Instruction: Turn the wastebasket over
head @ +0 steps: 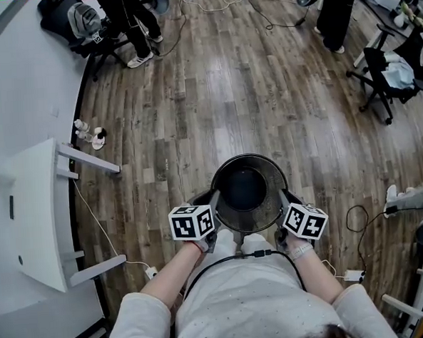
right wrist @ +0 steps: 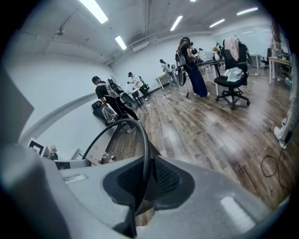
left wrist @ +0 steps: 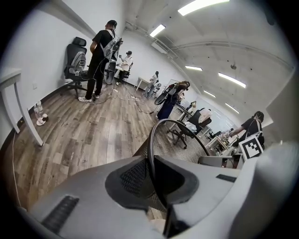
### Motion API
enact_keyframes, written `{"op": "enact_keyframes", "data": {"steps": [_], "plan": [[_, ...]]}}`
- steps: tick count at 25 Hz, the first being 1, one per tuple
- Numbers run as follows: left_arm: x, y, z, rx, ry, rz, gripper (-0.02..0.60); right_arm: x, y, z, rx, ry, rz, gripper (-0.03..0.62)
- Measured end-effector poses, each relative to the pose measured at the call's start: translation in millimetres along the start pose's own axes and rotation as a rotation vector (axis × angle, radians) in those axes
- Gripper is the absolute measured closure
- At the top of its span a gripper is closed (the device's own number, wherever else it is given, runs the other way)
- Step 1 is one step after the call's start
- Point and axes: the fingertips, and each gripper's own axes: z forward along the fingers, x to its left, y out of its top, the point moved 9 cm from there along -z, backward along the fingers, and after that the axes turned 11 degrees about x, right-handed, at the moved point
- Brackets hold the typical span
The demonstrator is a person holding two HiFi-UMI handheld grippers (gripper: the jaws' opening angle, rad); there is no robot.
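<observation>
Holding the round black wire-mesh wastebasket (head: 264,213) mouth-up, your left gripper (head: 215,201) and right gripper (head: 283,200) pinch its rim; flip next

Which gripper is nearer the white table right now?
Left. The left gripper grips the wastebasket rim on the side toward the white table; the right gripper grips the opposite rim, farther away.

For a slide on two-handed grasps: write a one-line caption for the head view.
From above: left hand-held gripper and right hand-held gripper grip opposite sides of the black mesh wastebasket, mouth up.
</observation>
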Motion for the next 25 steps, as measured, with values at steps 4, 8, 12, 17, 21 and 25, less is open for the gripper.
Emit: {"op": "enact_keyframes", "data": {"steps": [4,8,12,17,21,25], "plan": [[3,5,-8,-0.013,0.007,0.004,0.532,10,5,0,-0.008,0.004,-0.011,0.562],[7,11,-16,-0.03,0.018,0.003,0.532,19,12,3,-0.013,0.013,-0.031,0.562],[12,16,-24,-0.046,0.028,0.006,0.532,29,17,6,-0.02,0.021,-0.05,0.562],[20,20,-33,-0.065,0.038,0.003,0.532,42,21,11,-0.024,0.03,-0.068,0.563],[25,20,-37,-0.075,0.046,-0.002,0.532,48,20,16,-0.021,0.025,-0.082,0.566],[29,19,-37,-0.07,0.054,-0.015,0.532,50,20,21,-0.008,0.03,-0.085,0.566]]}}
